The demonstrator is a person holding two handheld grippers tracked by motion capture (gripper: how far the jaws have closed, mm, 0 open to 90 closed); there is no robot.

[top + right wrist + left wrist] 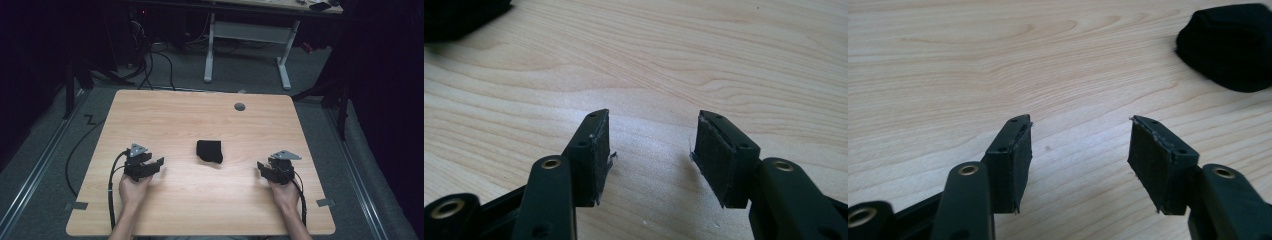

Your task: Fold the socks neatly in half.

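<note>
A small folded black cloth (pixel 209 151) lies near the middle of the wooden table (pixel 200 115). My left gripper (pixel 156 163) sits low over the table to the cloth's left, jaws open and empty. In the left gripper view (pixel 1080 125) the cloth (pixel 1230 45) lies at the upper right, apart from the jaws. My right gripper (pixel 262 167) is to the cloth's right, also open with nothing between its jaws. The right gripper view (pixel 651 120) has the cloth's edge (pixel 459 17) at the top left corner.
A round grey grommet (pixel 240 106) sits near the table's far edge. Beyond the table stand a white desk frame (pixel 247 37) and cables on the grey floor. A cable (pixel 112 190) trails from each gripper over the table's near edge.
</note>
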